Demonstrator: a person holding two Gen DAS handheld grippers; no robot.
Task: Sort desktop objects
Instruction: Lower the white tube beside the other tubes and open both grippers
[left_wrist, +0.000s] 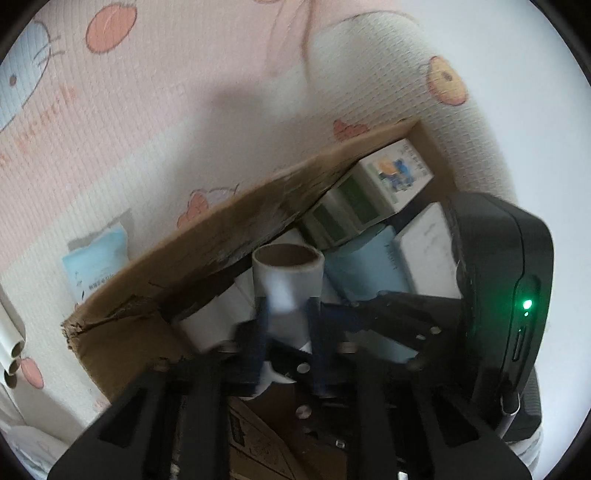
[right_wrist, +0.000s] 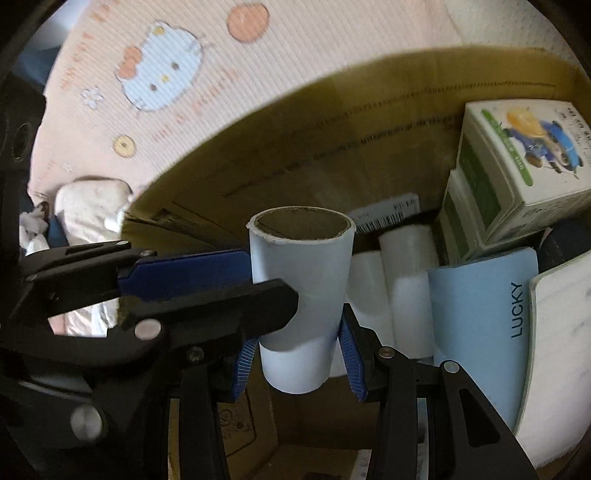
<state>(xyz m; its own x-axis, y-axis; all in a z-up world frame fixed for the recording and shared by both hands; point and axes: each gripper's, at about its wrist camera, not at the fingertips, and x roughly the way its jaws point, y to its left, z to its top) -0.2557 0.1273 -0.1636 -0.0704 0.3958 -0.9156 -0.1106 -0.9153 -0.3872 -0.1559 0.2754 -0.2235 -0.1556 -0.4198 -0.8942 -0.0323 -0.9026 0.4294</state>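
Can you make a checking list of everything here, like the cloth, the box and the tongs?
Surface: pink cartoon-print cloth.
Job's things: white tube with a brown core, upright over the open cardboard box.
Clutter: in the box, white rolls, a blue LUCKY notebook, green-and-white cartons; on the cloth, a blue packet.
Grippers: right tongs grip the tube low down; left tongs have fingers on both sides of it, seemingly pressing.
Cables: grey cable at the right tongs' body.
Surroundings: crumpled white bags beside the box.
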